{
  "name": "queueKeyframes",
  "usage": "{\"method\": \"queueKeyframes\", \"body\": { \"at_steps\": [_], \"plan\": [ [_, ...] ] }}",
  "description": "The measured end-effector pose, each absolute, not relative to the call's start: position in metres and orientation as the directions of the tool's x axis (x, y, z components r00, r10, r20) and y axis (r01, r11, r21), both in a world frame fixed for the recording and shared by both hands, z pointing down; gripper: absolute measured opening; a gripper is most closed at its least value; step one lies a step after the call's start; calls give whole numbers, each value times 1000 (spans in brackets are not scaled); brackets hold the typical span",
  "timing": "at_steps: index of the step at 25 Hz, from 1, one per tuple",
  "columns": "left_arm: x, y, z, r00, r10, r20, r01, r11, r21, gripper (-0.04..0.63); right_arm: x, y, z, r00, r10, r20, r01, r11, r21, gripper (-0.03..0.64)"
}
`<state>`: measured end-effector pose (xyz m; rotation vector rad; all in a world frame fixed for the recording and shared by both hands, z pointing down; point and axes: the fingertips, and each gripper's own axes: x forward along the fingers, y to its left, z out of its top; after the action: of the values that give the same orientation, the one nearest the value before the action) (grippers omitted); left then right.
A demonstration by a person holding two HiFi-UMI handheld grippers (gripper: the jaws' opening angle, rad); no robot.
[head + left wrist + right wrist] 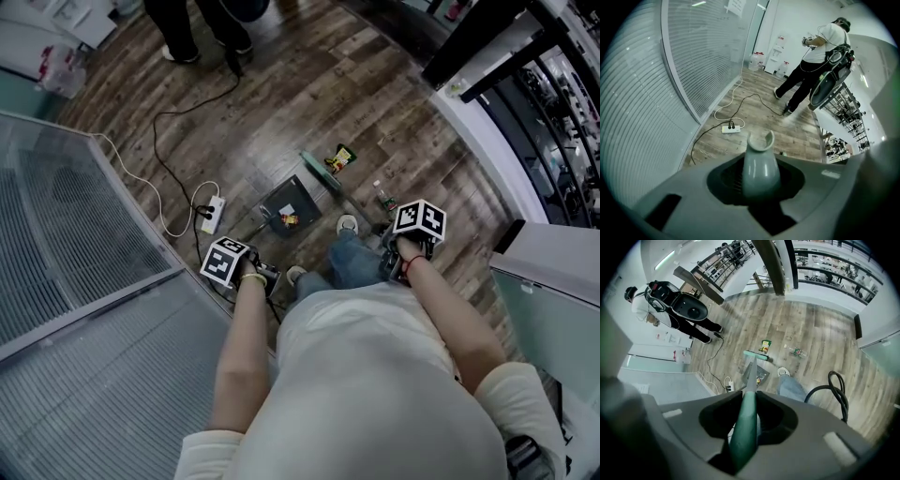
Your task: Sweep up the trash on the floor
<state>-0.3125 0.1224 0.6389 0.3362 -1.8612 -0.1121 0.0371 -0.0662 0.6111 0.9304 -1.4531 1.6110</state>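
Above the floor (309, 84), right gripper (746, 425) clamps broom (320, 172), left gripper (759, 176) clamps dustpan (291, 202).

Office: glass partitions (75, 244), wood floor (281, 103).

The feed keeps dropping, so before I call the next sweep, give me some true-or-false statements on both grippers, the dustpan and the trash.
1. The right gripper is shut on the broom handle. True.
2. The left gripper is open and empty. False: it is shut on the grey dustpan handle.
3. The dustpan holds nothing. False: a small piece of trash lies in it.
4. A plastic bottle lies on the floor outside the dustpan. True.
5. The snack wrapper is in the dustpan. False: it lies on the floor by the broom head.
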Motion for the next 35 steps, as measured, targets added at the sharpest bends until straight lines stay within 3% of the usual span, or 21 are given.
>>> {"method": "queueKeyframes", "body": {
  "at_steps": [22,35],
  "plan": [
    [-276,20,644,-302,-254,919,-183,961,205,89,92,-221,640,-356,-33,934,-930,-86,-358,100],
    [-284,-13,644,-312,-205,928,-175,972,156,91,76,-270,668,-263,-15,965,-965,5,-263,100]
  ]
}}
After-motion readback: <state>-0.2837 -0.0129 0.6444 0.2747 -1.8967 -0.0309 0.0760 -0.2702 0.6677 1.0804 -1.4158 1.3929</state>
